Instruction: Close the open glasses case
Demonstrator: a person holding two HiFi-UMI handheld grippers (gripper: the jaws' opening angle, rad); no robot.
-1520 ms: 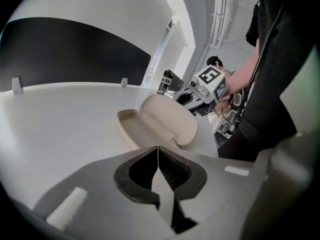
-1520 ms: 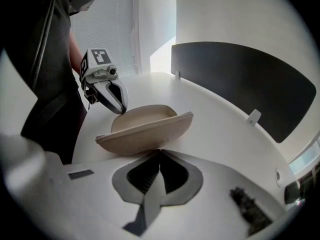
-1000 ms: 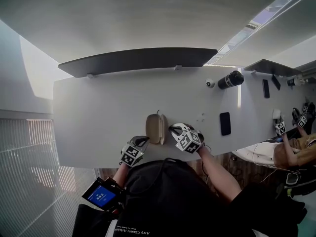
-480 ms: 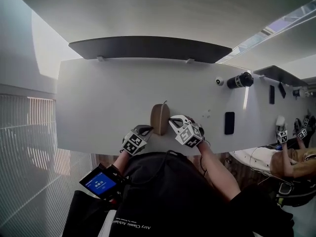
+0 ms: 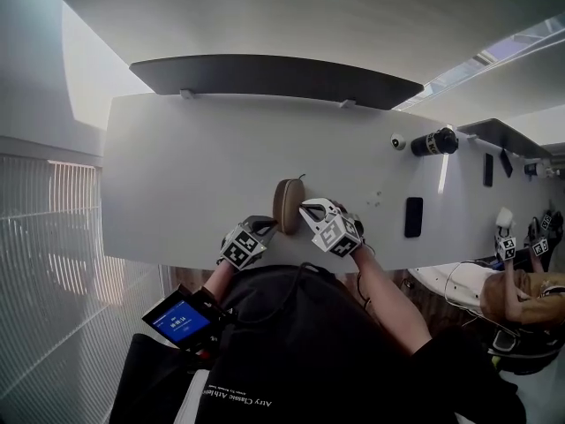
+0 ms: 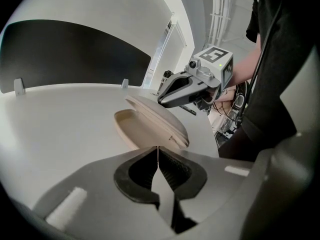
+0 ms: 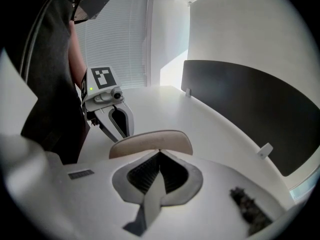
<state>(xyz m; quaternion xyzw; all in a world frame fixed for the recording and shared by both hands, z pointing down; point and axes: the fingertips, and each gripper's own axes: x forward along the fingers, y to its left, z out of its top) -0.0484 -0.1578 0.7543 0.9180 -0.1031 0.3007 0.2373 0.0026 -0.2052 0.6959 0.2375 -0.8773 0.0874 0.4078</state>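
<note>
Head view, glasses case [image 5: 289,205] between left hand-held gripper [image 5: 264,225] and right hand-held gripper [image 5: 306,208]

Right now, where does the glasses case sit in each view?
Head view: glasses case mid-frame, between left gripper and right gripper.
Left gripper view: glasses case centre, beyond shut jaws, lid partly raised.
Right gripper view: glasses case just above shut jaws.
Shared landmark: dark panel along the table's far edge.
</note>
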